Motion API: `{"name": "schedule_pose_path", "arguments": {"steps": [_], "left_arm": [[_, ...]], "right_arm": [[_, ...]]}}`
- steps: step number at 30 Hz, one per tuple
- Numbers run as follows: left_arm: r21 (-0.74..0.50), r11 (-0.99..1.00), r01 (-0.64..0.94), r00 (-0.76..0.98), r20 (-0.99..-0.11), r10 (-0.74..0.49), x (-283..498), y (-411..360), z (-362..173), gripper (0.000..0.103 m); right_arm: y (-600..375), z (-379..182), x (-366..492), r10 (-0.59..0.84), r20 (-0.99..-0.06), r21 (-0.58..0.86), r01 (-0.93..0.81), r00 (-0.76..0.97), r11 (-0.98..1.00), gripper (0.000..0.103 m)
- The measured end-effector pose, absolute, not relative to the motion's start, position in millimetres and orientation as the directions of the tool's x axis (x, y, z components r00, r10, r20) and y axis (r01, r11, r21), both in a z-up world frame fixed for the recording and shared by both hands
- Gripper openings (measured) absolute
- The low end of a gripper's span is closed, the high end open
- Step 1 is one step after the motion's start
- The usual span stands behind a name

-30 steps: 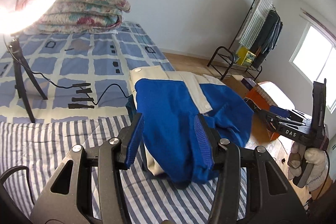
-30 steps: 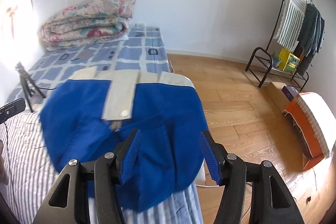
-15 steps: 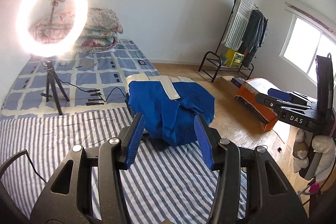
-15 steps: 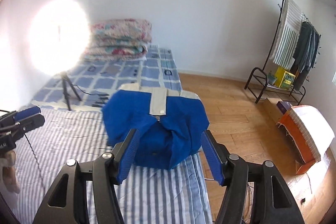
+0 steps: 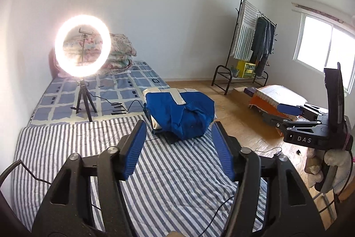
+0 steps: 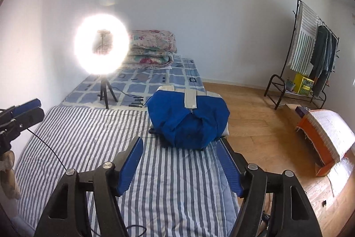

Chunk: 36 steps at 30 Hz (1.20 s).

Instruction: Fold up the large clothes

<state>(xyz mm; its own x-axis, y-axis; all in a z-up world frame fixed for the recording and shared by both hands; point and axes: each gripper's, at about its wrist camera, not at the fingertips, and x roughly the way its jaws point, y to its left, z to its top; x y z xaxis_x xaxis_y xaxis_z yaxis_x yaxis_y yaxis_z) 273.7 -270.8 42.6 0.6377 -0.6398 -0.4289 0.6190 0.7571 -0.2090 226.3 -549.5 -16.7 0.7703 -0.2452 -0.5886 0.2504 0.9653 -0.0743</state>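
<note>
A blue garment with a cream strap (image 5: 179,112) lies bundled on top of a pile at the right edge of the striped bed; it also shows in the right wrist view (image 6: 188,121). My left gripper (image 5: 178,148) is open and empty, well back from the bundle above the striped sheet (image 5: 77,148). My right gripper (image 6: 180,161) is open and empty, also back from the bundle. The right gripper shows at the right of the left wrist view (image 5: 310,126), and the left gripper at the left edge of the right wrist view (image 6: 20,117).
A lit ring light on a tripod (image 5: 83,52) stands on the checked bedding, its cable (image 5: 124,108) running toward the bundle. Folded quilts (image 6: 150,48) lie at the bed's head. A clothes rack (image 5: 250,46) and an orange box (image 6: 321,137) stand on the wooden floor.
Both grippers have pulled back and risen away from the blue garment, which now lies farther off and looks smaller. Both stayed open and empty.
</note>
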Motion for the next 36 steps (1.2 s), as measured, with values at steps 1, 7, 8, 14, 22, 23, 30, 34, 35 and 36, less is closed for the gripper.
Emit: {"name": "schedule_pose_path", "arguments": {"steps": [1,7,8,14,22,23,30,34,35,36], "left_arm": [[-0.204,0.759,0.618,0.643,-0.425,-0.637,263.5,-265.8,41.9,0.064],[-0.181,0.771,0.611,0.649,-0.444,-0.619,216.8,-250.0,24.6,0.074],[-0.186,0.77,0.61,0.646,-0.446,-0.619,211.3,-247.5,21.9,0.074],[-0.136,0.786,0.604,0.661,-0.466,-0.588,181.7,-243.5,1.8,0.079],[-0.099,0.795,0.599,0.663,-0.495,-0.561,175.2,-244.7,-14.9,0.093],[-0.091,0.794,0.601,0.665,-0.495,-0.56,173.9,-244.9,-16.1,0.095],[-0.015,0.819,0.573,0.708,-0.494,-0.504,167.1,-246.3,-21.5,0.103],[0.014,0.838,0.546,0.729,-0.501,-0.467,166.2,-245.6,-27.1,0.103],[0.02,0.84,0.541,0.729,-0.51,-0.457,166.2,-246.1,-28.2,0.103],[0.028,0.842,0.539,0.729,-0.517,-0.449,166.1,-246.8,-29.4,0.103]], "right_arm": [[-543.4,-18.4,217.2,-0.245,-0.588,-0.079,0.247,0.771,0.966,0.072],[-512.8,-33.1,176.4,-0.277,-0.556,-0.114,0.259,0.783,0.959,0.085],[-509.8,-36.1,172.6,-0.278,-0.553,-0.112,0.26,0.785,0.959,0.085],[-497.4,-58.3,152.0,-0.282,-0.543,-0.082,0.285,0.791,0.955,0.089],[-491.9,-75.1,135.8,-0.326,-0.495,-0.054,0.346,0.805,0.937,0.103],[-491.7,-77.5,135.6,-0.329,-0.496,-0.054,0.349,0.804,0.935,0.103],[-489.8,-91.0,136.4,-0.336,-0.506,-0.063,0.354,0.794,0.933,0.103],[-485.9,-94.3,139.1,-0.356,-0.495,-0.097,0.357,0.792,0.929,0.103],[-484.5,-95.2,140.1,-0.366,-0.491,-0.109,0.361,0.791,0.926,0.103],[-483.0,-96.2,141.1,-0.373,-0.487,-0.12,0.362,0.79,0.924,0.103]]}}
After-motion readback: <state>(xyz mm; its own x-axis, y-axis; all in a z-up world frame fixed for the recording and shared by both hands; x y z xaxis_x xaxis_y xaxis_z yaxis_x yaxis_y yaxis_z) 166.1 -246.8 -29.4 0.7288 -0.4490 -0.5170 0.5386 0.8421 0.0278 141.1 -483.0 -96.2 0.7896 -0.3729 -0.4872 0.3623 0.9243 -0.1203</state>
